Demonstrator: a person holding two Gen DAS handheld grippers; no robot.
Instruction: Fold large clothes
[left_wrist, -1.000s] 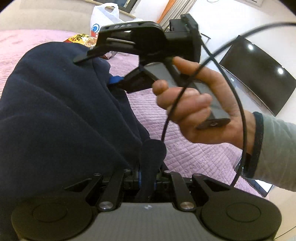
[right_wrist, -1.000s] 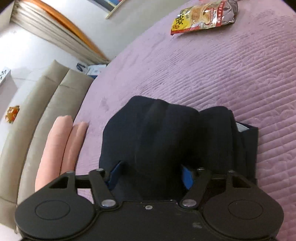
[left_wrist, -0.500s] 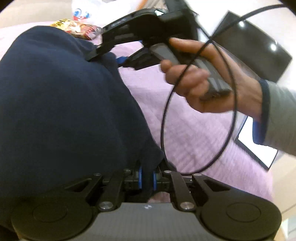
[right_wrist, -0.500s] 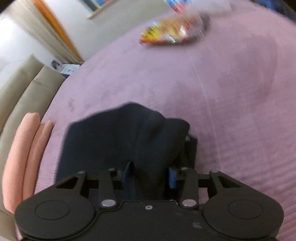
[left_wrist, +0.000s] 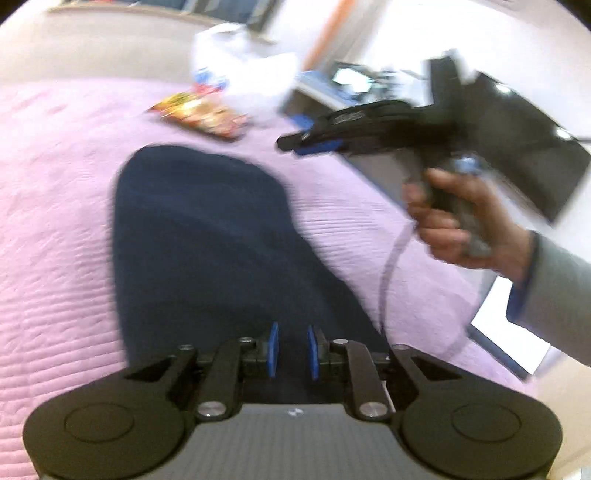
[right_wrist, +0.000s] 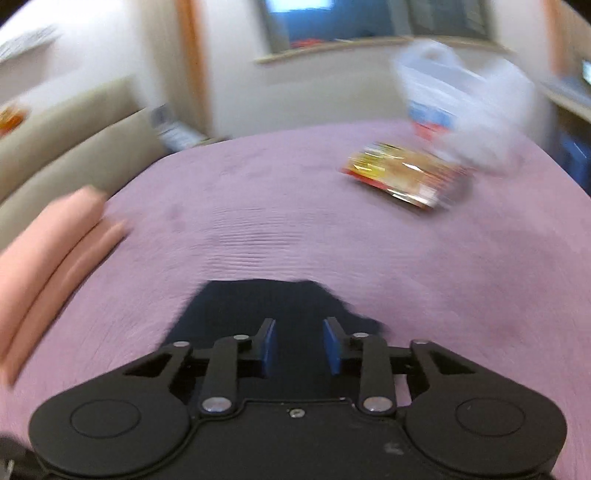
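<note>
A navy garment lies folded in a long dark shape on the purple bed cover. My left gripper hovers over its near end, jaws opening, with a clear gap and no cloth pinched between the blue pads. In the left wrist view my right gripper, held by a hand, hangs above the bed to the right of the garment. In its own view the right gripper has its jaws closing with nothing between them, and the garment lies below.
A snack packet and a white plastic bag sit at the far side of the bed. A pink folded item lies at the left by the beige headboard. A black screen stands to the right.
Both grippers have let go of the navy garment, which now lies flat on the bed. The right gripper rose and rolled level; the left drew back from the cloth.
</note>
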